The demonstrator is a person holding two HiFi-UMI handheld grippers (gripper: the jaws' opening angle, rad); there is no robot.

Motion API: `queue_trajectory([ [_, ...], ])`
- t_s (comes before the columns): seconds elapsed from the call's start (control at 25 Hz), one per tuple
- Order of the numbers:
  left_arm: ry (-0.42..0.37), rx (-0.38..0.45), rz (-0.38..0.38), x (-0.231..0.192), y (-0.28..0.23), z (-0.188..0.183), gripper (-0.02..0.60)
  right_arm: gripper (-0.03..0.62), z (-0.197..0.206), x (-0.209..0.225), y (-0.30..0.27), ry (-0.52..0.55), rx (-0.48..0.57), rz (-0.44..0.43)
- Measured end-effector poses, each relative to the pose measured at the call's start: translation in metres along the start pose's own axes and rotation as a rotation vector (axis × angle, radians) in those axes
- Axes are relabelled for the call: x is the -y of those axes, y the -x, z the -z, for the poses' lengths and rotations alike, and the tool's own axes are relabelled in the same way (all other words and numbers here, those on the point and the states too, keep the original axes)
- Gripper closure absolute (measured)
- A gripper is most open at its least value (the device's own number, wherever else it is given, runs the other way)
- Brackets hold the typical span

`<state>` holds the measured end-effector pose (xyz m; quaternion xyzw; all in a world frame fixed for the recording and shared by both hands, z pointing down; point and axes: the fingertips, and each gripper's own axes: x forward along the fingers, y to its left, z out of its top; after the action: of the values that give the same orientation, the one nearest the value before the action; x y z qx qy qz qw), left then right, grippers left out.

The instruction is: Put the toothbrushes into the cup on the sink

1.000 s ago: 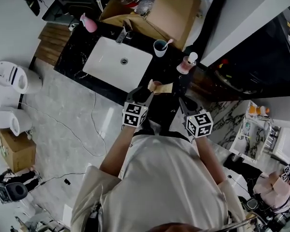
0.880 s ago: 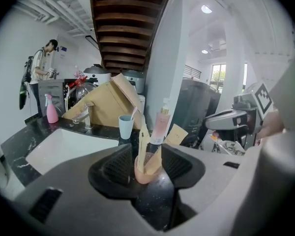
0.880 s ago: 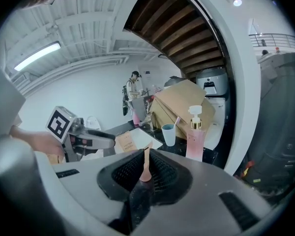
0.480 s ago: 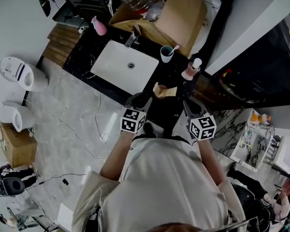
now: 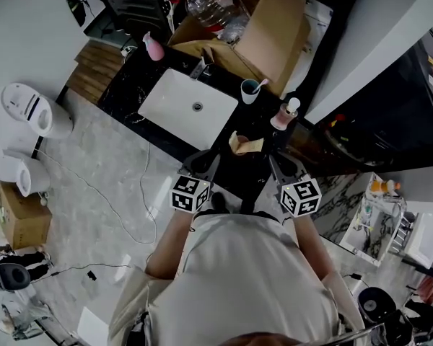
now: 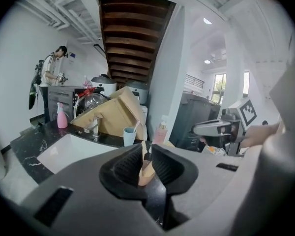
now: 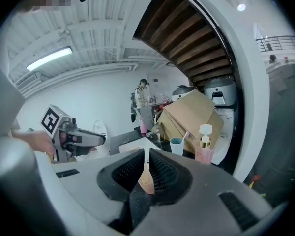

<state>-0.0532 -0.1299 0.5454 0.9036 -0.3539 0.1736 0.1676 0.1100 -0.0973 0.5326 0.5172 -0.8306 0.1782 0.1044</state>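
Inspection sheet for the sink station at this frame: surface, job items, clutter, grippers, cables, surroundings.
Surface: black counter with a white sink set in it.
Job's things: cup right of the sink, one toothbrush in it.
Clutter: tan item on the counter ahead of both grippers; pump bottle; spray bottle; cardboard box.
Grippers: left gripper jaws have just been closing, narrow gap, tan shape showing in it, grip unclear. Right gripper jaws together, tan shape in the slit too.
Cables: pale cable on the floor.
Surroundings: white appliance on the floor; person at a far counter.
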Motion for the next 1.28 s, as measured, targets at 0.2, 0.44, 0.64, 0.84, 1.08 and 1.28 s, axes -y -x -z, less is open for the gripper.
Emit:
queue_trajectory([
  [0.2,0.008,0.041,-0.024,-0.005,0.011,-0.011,0.542,0.542,-0.013,-0.002,0.004,0.022,0.029,-0.005],
  [0.44,-0.041,0.138,-0.062,-0.01,0.028,-0.035,0.568,0.542,-0.029,-0.003,0.013,0.06,0.066,0.002],
  [0.64,-0.055,0.193,-0.088,-0.019,0.035,-0.044,0.574,0.542,-0.033,0.002,0.018,0.075,0.091,0.024],
  [0.84,-0.064,0.213,-0.098,-0.025,0.043,-0.048,0.574,0.548,-0.041,0.005,0.026,0.106,0.126,0.038],
  [1.08,-0.048,0.202,-0.114,-0.029,0.044,-0.045,0.574,0.553,-0.046,0.008,0.031,0.112,0.143,0.046],
  [1.28,-0.043,0.195,-0.119,-0.031,0.043,-0.042,0.574,0.553,-0.046,0.008,0.029,0.106,0.141,0.043],
])
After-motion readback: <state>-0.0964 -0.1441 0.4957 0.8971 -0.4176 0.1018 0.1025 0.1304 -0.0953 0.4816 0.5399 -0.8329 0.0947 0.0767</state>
